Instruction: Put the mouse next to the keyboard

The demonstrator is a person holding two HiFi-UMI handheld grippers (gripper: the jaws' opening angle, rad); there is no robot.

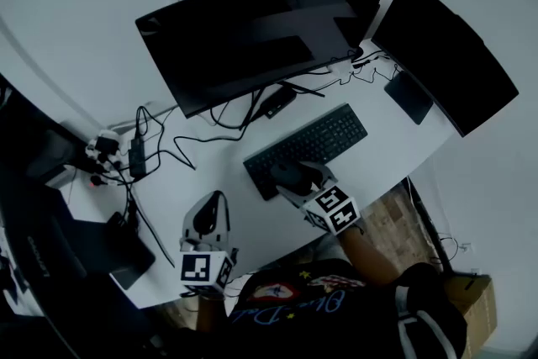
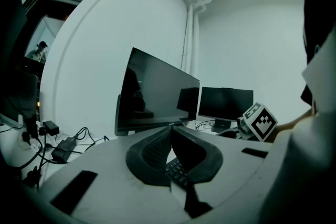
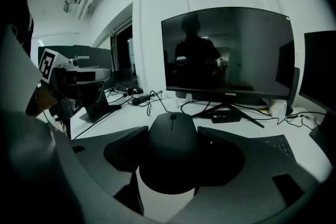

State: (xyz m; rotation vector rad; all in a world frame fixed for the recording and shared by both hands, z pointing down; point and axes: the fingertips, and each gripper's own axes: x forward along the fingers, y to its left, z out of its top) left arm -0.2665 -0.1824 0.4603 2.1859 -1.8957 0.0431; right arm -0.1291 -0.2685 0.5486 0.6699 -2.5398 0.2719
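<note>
The right tongs (image 3: 173, 136) stand wide and grip the mouse (image 3: 172, 149), one jaw against each flank, with the scroll wheel pointing away from the camera. In the head view the mouse lies at the near left end of the keyboard (image 1: 307, 149); whether it rests on a surface or hangs above it cannot be determined. The left tongs (image 2: 170, 132) are closed, tip against tip, with nothing between them, and are held over the near edge of the tabletop (image 1: 252, 223), well apart from the mouse. The lower bezel of the large central monitor (image 3: 228, 50) carries small pale lettering that reads approximately "coocaa". A dark panel (image 3: 79, 63) at the left of the right gripper view bears the word "Lenovo" near its top edge. A second monitor (image 1: 441, 55) stands right of the central one, with no legible marking.
</note>
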